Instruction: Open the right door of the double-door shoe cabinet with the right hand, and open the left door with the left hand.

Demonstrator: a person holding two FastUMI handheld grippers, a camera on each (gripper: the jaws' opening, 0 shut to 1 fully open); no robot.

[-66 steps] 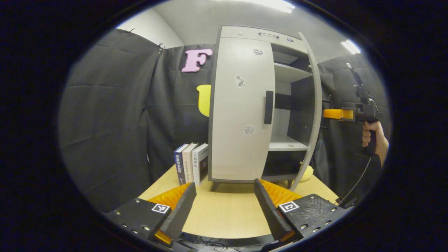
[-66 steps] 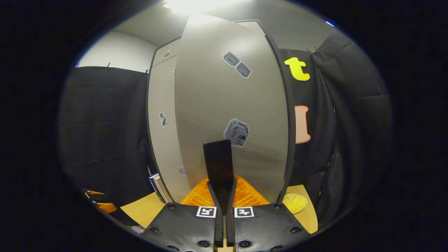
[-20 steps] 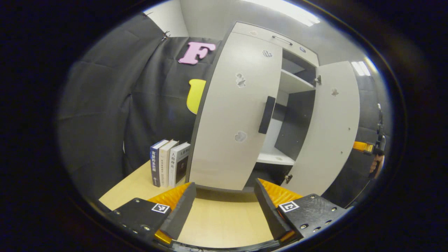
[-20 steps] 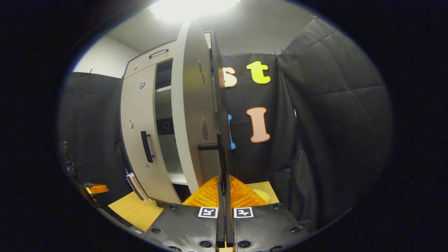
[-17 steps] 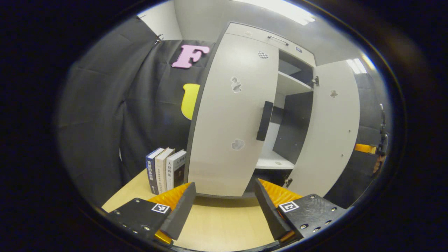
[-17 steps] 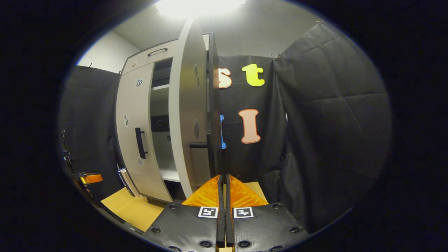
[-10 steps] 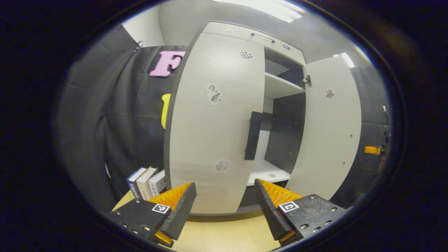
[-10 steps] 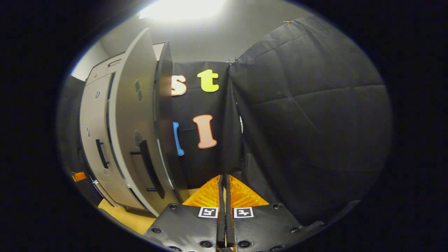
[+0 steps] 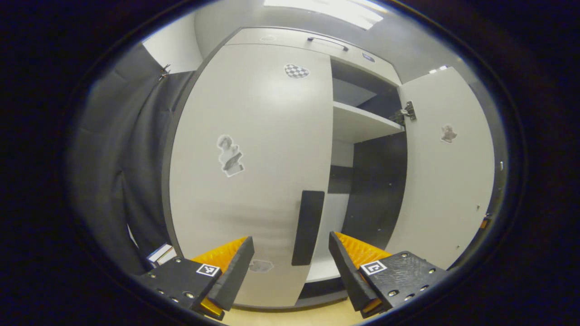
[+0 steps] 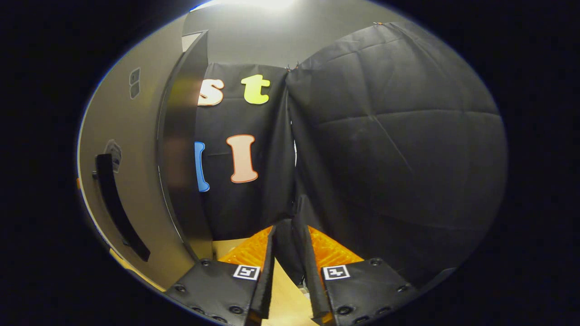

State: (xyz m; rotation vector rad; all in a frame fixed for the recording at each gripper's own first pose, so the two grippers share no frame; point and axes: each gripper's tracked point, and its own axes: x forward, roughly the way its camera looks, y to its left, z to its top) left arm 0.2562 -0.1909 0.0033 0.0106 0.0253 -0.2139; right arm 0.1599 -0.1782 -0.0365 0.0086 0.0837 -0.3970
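Observation:
In the left gripper view the grey shoe cabinet (image 9: 253,136) stands very close. Its left door (image 9: 263,190) is closed, and the black vertical handle (image 9: 308,226) lies just beyond the gap between my fingers. My left gripper (image 9: 290,265) is open and touches nothing. The right door (image 9: 446,172) is swung wide open, baring the shelves (image 9: 362,124). In the right gripper view that right door (image 10: 131,149) stands at the left with its black handle (image 10: 118,208). My right gripper (image 10: 287,258) is clear of the handle, its fingers slightly apart and empty.
A few books (image 9: 161,253) stand on the wooden table (image 9: 281,317) left of the cabinet. Black cloth walls (image 10: 385,158) close in behind and to the right of the open door. A strip of table (image 10: 283,294) shows between the right gripper's fingers.
My left gripper has moved in close to the left door's handle. My right gripper has let go of the right door's handle, swung away to the right and opened slightly.

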